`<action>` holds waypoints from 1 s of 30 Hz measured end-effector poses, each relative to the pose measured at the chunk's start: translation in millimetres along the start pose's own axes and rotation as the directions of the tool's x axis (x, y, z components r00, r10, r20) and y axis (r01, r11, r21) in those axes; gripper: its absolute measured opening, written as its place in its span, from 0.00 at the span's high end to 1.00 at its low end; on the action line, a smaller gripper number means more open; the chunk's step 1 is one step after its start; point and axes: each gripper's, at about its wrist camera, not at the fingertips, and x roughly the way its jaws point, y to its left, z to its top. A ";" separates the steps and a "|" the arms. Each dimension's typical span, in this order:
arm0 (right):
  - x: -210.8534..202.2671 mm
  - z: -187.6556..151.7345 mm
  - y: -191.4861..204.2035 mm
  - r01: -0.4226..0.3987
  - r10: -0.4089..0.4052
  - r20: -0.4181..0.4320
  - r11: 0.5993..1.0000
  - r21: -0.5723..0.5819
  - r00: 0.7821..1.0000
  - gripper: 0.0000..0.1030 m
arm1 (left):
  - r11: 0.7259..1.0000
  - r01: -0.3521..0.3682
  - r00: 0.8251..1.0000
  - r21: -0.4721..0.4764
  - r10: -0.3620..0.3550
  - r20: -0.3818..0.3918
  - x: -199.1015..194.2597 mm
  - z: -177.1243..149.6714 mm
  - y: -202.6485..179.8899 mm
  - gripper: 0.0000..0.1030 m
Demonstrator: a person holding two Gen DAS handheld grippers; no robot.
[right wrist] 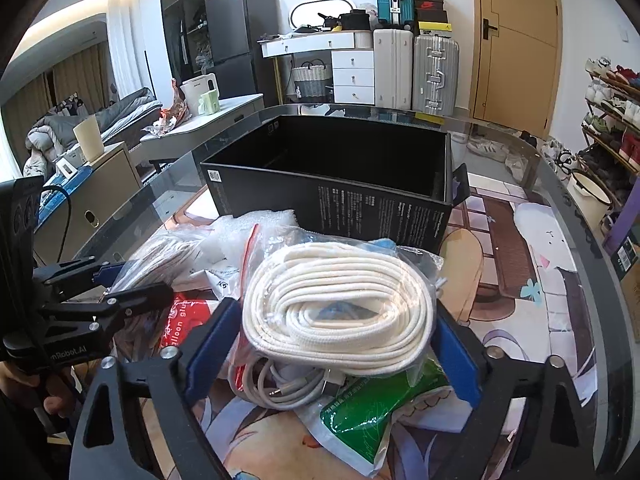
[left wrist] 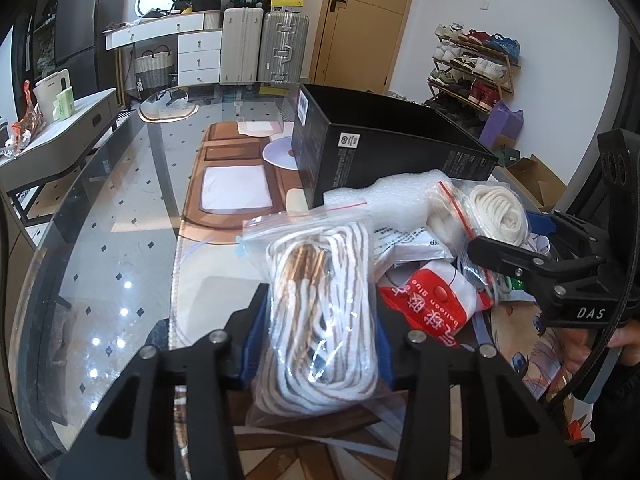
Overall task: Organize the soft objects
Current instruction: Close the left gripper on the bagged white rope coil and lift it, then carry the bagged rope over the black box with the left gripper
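Observation:
A zip bag of brown-and-white striped rope [left wrist: 320, 320] lies at the near edge of a pile of soft things. My left gripper [left wrist: 320, 332] is shut on it, its blue pads pressed against both sides of the bag. A second zip bag with a coil of white rope [right wrist: 340, 308] rests on top of the pile, between the blue pads of my right gripper [right wrist: 336, 316]. Those pads stand wide, close beside the bag, without squeezing it. An open black box [right wrist: 340, 208] stands just behind the pile.
The pile also holds a red-and-white balloon glue packet [left wrist: 428, 312], a green packet [right wrist: 372, 404], a grey cable [right wrist: 280, 388] and white foam wrap [left wrist: 392, 196]. All sit on a printed mat over a glass table [left wrist: 120, 240]. A hand grips each tool.

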 end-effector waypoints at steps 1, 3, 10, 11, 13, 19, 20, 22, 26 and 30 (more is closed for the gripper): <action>-1.2 -0.8 -0.4 -0.002 0.002 -0.001 1.000 0.000 1.000 0.16 | 1.000 -0.002 1.000 0.002 0.002 0.004 -1.2 0.0 -0.7 0.60; -3.7 -2.4 -1.3 -0.007 0.007 -0.001 1.000 -0.002 1.000 0.18 | 1.000 -0.004 1.000 0.002 0.004 0.009 -3.1 0.0 -1.0 0.60; -14.5 -9.5 -2.3 -0.015 0.015 0.012 1.000 -0.008 1.000 0.26 | 1.000 -0.008 0.999 0.014 0.008 0.037 -11.1 0.7 -4.2 0.61; -15.5 -9.9 -3.2 -0.015 0.015 0.016 1.000 -0.008 1.000 0.26 | 1.000 -0.010 0.999 0.017 0.009 0.043 -12.9 0.8 -4.8 0.61; -18.5 -10.7 -4.2 -0.016 0.016 0.023 1.000 -0.008 1.000 0.27 | 1.000 -0.017 0.998 0.021 0.016 0.053 -16.3 0.8 -6.0 0.61; -30.0 -12.2 -4.3 -0.021 0.021 0.052 1.000 -0.011 0.998 0.29 | 0.999 -0.031 0.995 0.022 0.029 0.092 -29.1 4.5 -7.6 0.61; -30.9 -11.7 -3.6 -0.022 0.022 0.056 1.000 -0.012 0.998 0.29 | 0.999 -0.031 0.994 0.020 0.028 0.101 -32.0 5.7 -7.3 0.61; -33.6 -11.3 -3.1 -0.023 0.024 0.064 1.000 -0.015 0.998 0.29 | 0.999 -0.032 0.993 0.019 0.029 0.113 -36.1 7.1 -6.9 0.61; -40.1 -14.6 -2.9 -0.035 0.036 0.079 0.999 -0.011 0.996 0.29 | 0.999 -0.034 0.992 0.018 0.031 0.124 -40.1 7.6 -5.7 0.61; -45.1 -13.4 -3.1 -0.064 0.063 0.090 0.998 0.004 0.994 0.29 | 0.999 -0.034 0.992 0.018 0.031 0.122 -41.3 8.0 -5.5 0.61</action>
